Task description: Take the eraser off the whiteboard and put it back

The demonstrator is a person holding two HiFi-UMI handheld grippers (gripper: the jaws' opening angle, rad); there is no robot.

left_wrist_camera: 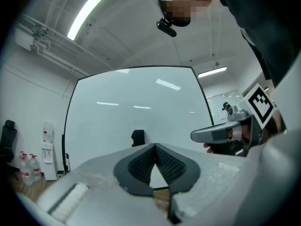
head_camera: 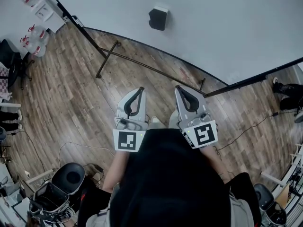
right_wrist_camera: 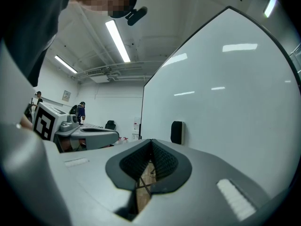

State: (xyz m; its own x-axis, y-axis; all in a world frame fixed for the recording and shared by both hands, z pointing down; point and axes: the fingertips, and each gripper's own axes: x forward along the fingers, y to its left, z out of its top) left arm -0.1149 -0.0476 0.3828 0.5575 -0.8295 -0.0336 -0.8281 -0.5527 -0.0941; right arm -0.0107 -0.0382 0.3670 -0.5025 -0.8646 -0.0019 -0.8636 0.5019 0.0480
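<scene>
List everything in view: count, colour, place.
whiteboard: one, white with a black frame, ahead of both grippers
eraser: one, black, stuck on the whiteboard, apart from both grippers
board stand: one, dark metal, on the floor under the whiteboard
floor: brown wood planks
water bottles: several, clear with red caps, far left by the wall
chair: one, black, lower left
cable: one, dark, across the floor at right
left gripper: one, grey, jaws together, empty, pointing at the whiteboard
right gripper: one, grey, jaws together, empty, beside the left
</scene>
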